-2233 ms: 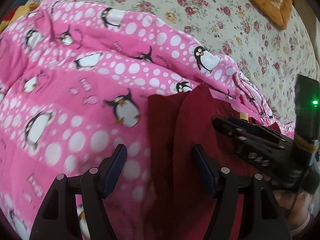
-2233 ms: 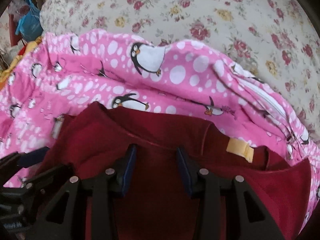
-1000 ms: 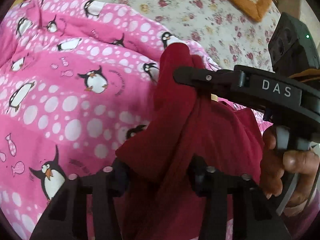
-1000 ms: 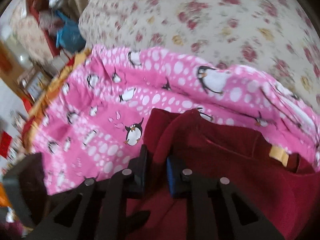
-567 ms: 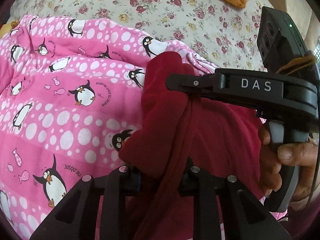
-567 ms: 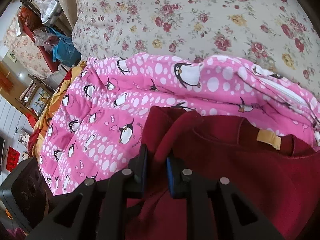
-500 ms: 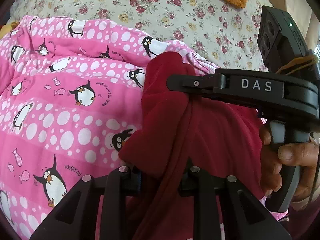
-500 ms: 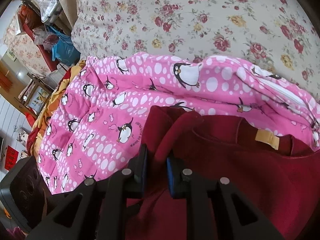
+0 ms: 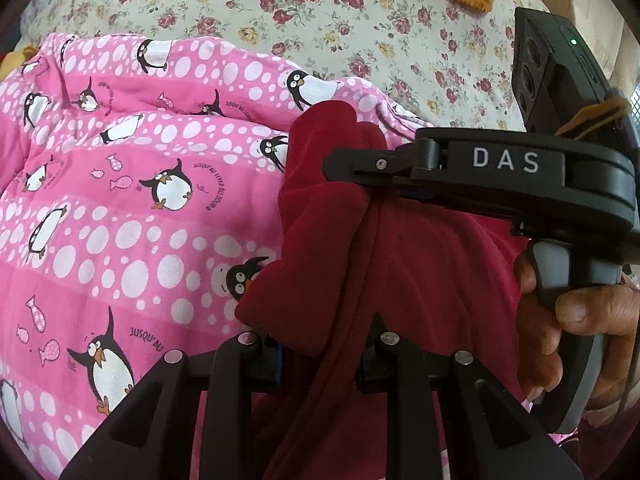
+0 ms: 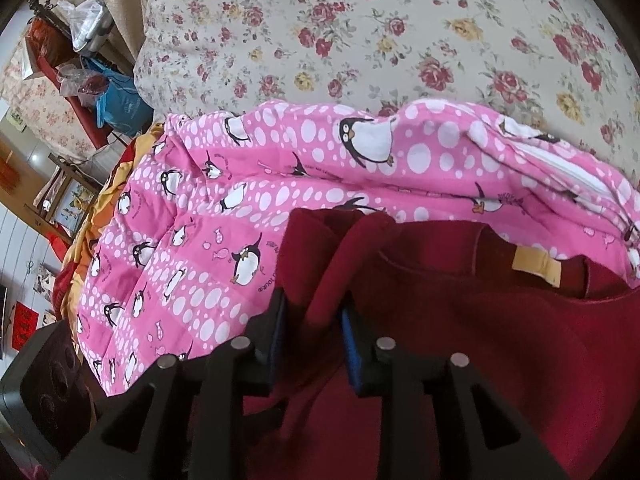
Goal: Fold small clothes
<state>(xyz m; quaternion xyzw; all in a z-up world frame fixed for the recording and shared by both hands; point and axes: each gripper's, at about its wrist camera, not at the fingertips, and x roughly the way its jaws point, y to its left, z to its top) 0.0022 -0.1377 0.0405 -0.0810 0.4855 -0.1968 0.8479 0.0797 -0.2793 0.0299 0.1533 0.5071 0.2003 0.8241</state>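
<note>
Two seconds before, both hand-held grippers had stood open over the flat garment; by this moment each had closed on it and lifted a fold. The left hand-held gripper (image 9: 320, 364) was clamped on a bunched edge of the dark red garment (image 9: 420, 280), and the right hand-held gripper (image 10: 314, 326) pinched a raised ridge of the same cloth between blue pads (image 10: 352, 354). The garment (image 10: 500, 340) looked soft and fleecy, gathered into thick creases, with a tan label (image 10: 536, 266) at its neckline. It lay on a pink penguin-print quilt (image 9: 120, 200) spread across a floral bed sheet (image 10: 400, 32).
</note>
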